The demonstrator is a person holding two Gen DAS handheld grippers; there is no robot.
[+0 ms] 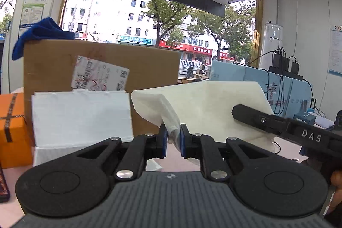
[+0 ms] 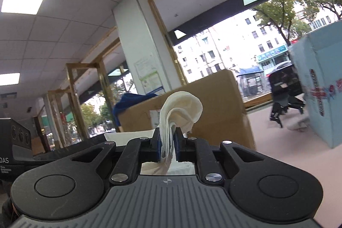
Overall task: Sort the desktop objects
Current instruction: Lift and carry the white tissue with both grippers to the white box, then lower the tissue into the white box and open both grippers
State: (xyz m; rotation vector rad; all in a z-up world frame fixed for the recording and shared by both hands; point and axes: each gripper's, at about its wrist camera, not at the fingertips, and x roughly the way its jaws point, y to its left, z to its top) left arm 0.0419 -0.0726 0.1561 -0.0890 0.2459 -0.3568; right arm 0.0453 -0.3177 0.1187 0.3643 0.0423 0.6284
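A white cloth (image 1: 209,108) hangs in the air, stretched between both grippers. My left gripper (image 1: 173,138) is shut on one bunched corner of it, blue pads pressing the fabric. The right gripper's black body (image 1: 284,127) reaches in from the right and meets the cloth's far edge. In the right wrist view my right gripper (image 2: 167,140) is shut on a folded edge of the white cloth (image 2: 181,108), which curls up above the fingers.
A large cardboard box (image 1: 102,63) stands behind, with a blue rag (image 1: 42,32) on top. In front of it stands a white foam box (image 1: 81,112), and an orange box (image 1: 12,129) at the left. Light blue cartons (image 1: 252,76) and cabled chargers (image 1: 285,66) stand at the right. The pink tabletop (image 2: 284,149) lies below.
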